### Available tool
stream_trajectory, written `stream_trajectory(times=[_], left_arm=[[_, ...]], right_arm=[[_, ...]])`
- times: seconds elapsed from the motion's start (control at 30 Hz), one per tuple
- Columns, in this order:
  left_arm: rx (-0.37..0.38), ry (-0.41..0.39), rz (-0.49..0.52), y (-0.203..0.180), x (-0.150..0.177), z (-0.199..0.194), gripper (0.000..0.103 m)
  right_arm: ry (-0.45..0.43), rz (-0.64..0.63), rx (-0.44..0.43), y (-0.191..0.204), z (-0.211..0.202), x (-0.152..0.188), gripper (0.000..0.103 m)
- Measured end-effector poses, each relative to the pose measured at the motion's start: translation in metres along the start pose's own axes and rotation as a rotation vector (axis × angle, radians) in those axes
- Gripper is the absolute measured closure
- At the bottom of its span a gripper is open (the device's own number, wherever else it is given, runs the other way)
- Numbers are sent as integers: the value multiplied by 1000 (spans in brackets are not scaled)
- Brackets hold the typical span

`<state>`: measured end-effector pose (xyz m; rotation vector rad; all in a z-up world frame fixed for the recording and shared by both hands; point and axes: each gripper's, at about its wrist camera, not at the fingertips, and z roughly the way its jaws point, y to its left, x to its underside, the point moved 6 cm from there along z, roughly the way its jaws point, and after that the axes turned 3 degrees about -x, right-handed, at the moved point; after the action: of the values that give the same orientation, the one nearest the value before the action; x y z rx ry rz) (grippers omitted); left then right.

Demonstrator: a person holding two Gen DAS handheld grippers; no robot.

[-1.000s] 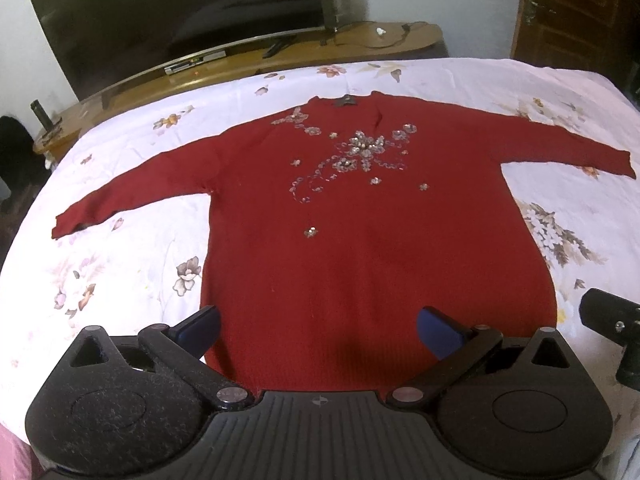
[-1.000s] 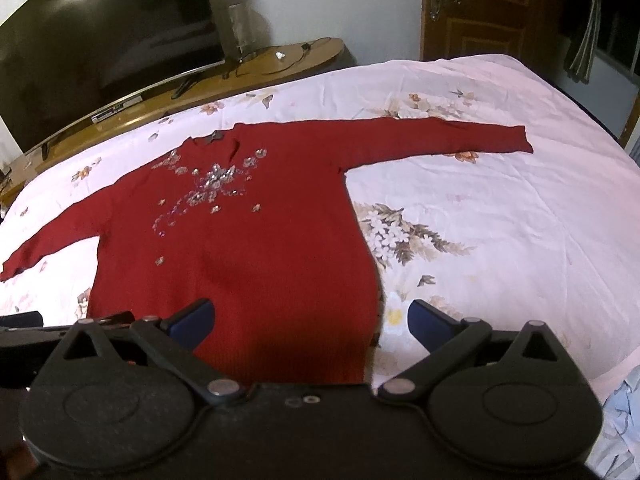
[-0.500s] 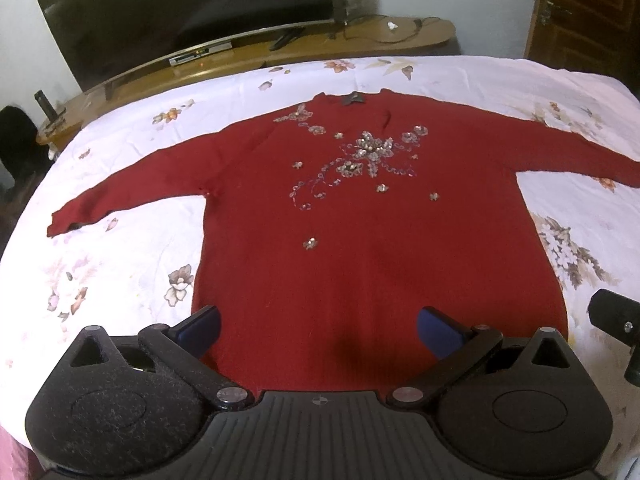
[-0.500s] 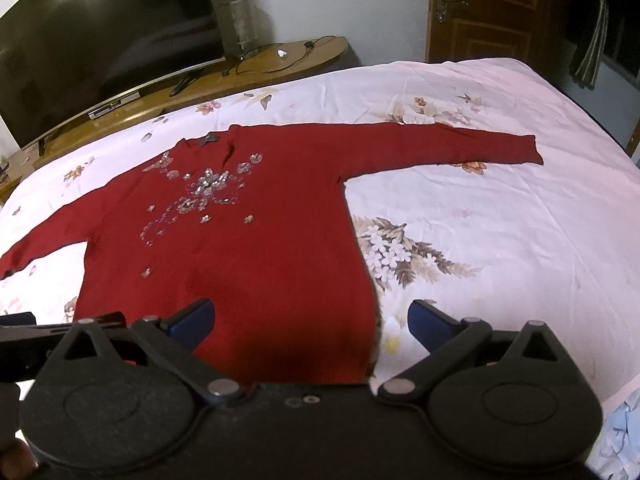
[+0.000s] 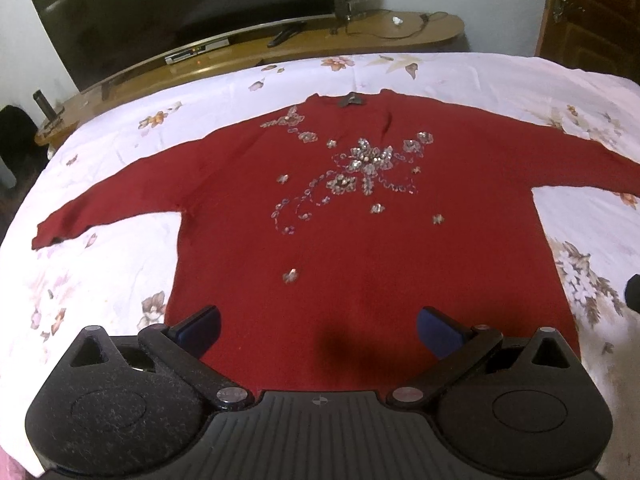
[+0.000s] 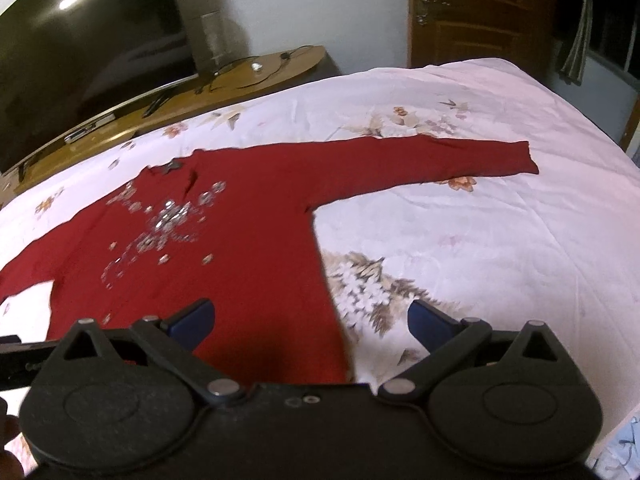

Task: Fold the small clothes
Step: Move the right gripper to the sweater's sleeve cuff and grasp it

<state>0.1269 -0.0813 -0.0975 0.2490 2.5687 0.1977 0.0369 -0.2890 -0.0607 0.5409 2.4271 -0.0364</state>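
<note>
**A:** Where do your fingers stand?

**B:** Both pairs are spread wide and hold nothing. My left gripper (image 5: 318,330) hangs low over the near hem of the red sweater (image 5: 360,248), its blue fingers (image 5: 200,330) framing the lower body of the garment. My right gripper (image 6: 310,320) sits above the sweater's right side edge: one blue finger (image 6: 192,322) is over red knit, the other over the bed sheet (image 6: 500,248).

**A:** And the sweater itself?

**B:** It lies flat and face up on the bed, neckline away from me, both sleeves stretched out to the sides. The right sleeve (image 6: 440,160) reaches across the white floral sheet, cuff squared off. The left sleeve (image 5: 112,208) runs out toward the bed's left edge. A silver sequin flower design (image 5: 360,172) spreads over the chest, with a dark label (image 5: 350,100) at the collar.

**A:** What lies beyond the bed?

**B:** A curved dark television (image 5: 180,20) on a long wooden stand (image 5: 400,36), cables and a small white object scattered on its top. A brown wooden door (image 6: 480,12) stands at the far right, a metal handle on its edge. In the left wrist view, a dark sliver of my right gripper pokes in at the right border.
</note>
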Motion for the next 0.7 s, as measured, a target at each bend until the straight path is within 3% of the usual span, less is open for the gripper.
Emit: stream_trajectory(times=[0.13,0.43,0.7], left_arm=[[0,-3,0,-9,-12,14,0],[-17,-2,-3,-31,-39,56,0],[-25,-1,-8,-54,-63,90,0]], right_arm=[[-17,7,9,-13,16,-11,2],[-20,70,33,-60,67,-35,21],[-5,100,82,-106,119,-53,27]])
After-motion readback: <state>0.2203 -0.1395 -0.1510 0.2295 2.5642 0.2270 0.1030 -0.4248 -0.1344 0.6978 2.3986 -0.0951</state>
